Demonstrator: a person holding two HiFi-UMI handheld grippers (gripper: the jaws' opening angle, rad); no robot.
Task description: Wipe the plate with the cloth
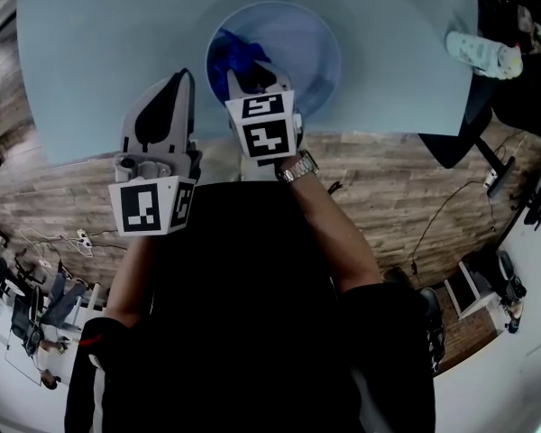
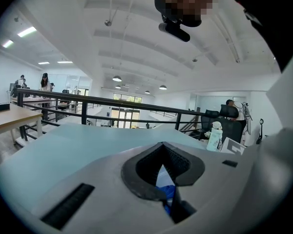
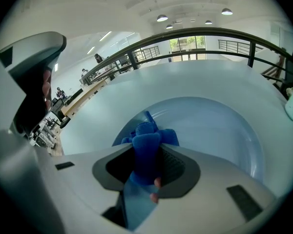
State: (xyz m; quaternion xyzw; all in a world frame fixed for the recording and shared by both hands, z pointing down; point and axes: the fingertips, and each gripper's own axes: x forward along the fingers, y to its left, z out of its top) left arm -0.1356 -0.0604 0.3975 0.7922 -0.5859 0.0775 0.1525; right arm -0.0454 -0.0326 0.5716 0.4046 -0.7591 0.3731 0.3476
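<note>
Head view: your right gripper [image 1: 255,75] reaches over the near rim of the round plate [image 1: 307,43] on the pale table [image 1: 99,52], clamped on the blue cloth [image 1: 230,54]; the cloth lies bunched on the plate's left half; your left gripper [image 1: 184,79] is held just left of the plate.

Left gripper view: its jaws sit almost together, gripping nothing; a sliver of blue shows through the slit; 1 white bottle [image 2: 215,138] stands at the table's far side.

Right gripper view: the 2 jaws pinch the cloth; the plate spreads beyond them.
</note>
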